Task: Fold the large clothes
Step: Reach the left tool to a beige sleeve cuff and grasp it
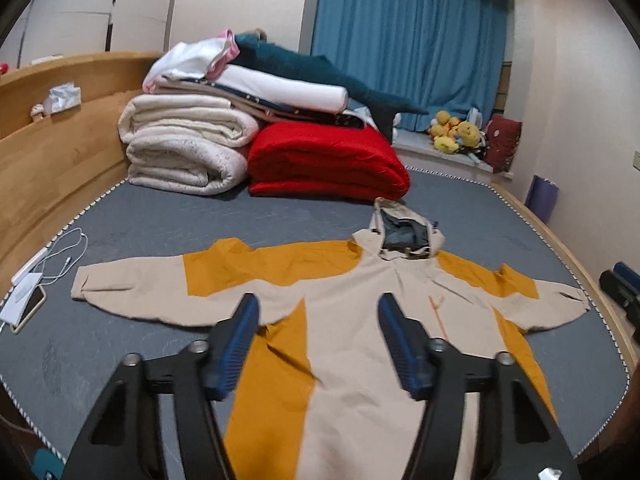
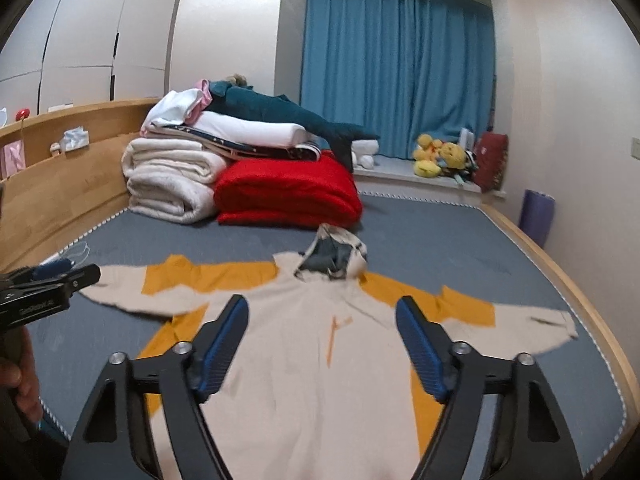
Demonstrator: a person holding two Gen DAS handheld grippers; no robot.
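A beige and mustard hooded jacket [image 1: 344, 280] [image 2: 304, 320] lies spread flat on the grey mattress [image 1: 140, 236], front up, with both sleeves stretched out sideways. Its hood [image 1: 404, 232] [image 2: 334, 256] points toward the bedding pile. My left gripper [image 1: 318, 300] hovers above the chest and left side of the jacket, open, with nothing between its blue pads. My right gripper [image 2: 322, 302] hangs over the middle of the jacket, open wider and also empty. In the right wrist view the left gripper [image 2: 76, 272] shows at the left edge, over the left sleeve cuff, with a hand below it.
Folded cream blankets [image 1: 184, 148], a red quilt [image 1: 324, 164] and more bedding are stacked at the head of the bed. A phone and white cable [image 1: 28, 304] lie by the wooden headboard [image 1: 60, 152]. Plush toys [image 1: 456, 132] sit on the sill under blue curtains.
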